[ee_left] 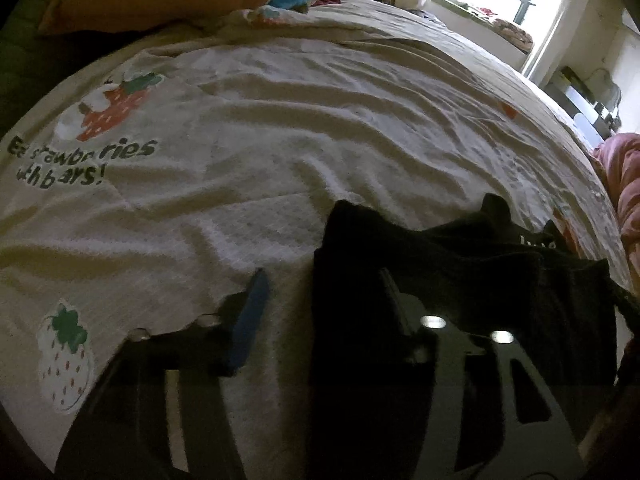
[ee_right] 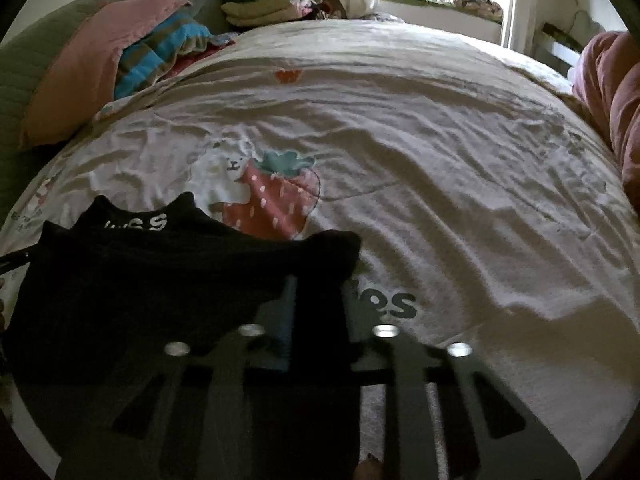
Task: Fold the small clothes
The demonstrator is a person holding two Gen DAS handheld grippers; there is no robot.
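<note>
While tilted downward, both tools [ee_left: 320, 300] [ee_right: 316, 312] over garment [ee_right: 160, 280]

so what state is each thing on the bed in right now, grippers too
black garment: folded over, lying on the bedspread
left gripper: jaws apart, garment edge between the fingers, not clamped
right gripper: shut on the black garment's edge
strawberry bedspread: spread out, wrinkled
folded clothes stack: piled at the far end of the bed
pink pillow: leaning at the bed's left side

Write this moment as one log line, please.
garment: black, on bed | left gripper: open | right gripper: shut on garment
</note>
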